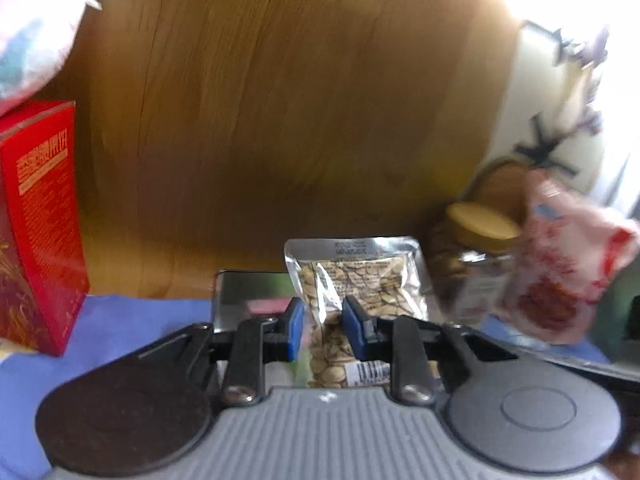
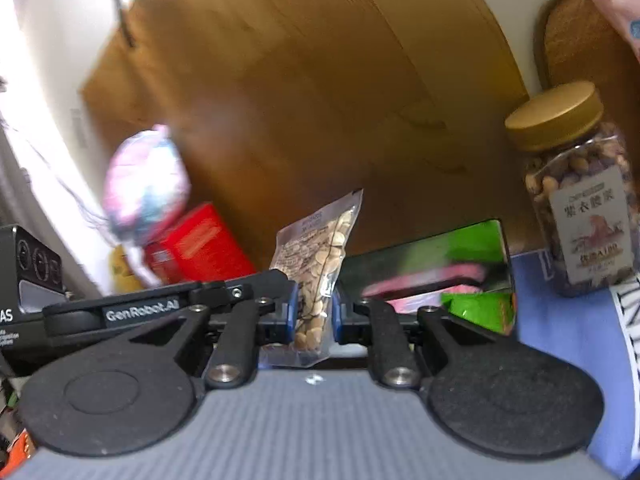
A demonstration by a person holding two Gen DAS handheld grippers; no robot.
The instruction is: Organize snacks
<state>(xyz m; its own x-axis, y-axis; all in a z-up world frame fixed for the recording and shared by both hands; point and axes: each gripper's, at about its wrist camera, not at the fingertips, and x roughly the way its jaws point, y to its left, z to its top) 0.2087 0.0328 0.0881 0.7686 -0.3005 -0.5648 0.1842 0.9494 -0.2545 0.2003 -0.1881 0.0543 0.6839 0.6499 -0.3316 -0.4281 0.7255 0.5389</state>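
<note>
Wooden panel point(image 1: 280, 100) fills the background in both wrist views, blue cloth point(image 1: 120, 328) below it. Red box point(image 1: 40, 220) stands upright on the left side of the left wrist view; nut jar with gold lid point(image 2: 576, 200) stands upright on the right side of the right view. A shiny tin point(image 2: 440, 256) sits between them, just beyond the fingers.

Each gripper is clamped on a small clear seed pouch. Left gripper point(image 1: 322, 332) pinches its pouch point(image 1: 356, 280) at the lower half; the long axis runs straight out ahead along the fingers, sealed end farthest away. Right gripper point(image 2: 314, 314) pinches its pouch point(image 2: 320, 256) low as well; that pouch stands up between the pads and leans to the right at the top.

Both pouches appear lifted off the cloth, not resting, though blur makes this uncertain. Tin lies directly ahead of both grippers; which hand is nearer to it cannot be told. A pink-white wrapper point(image 1: 560, 264) hangs blurred at right in the left view.
</note>
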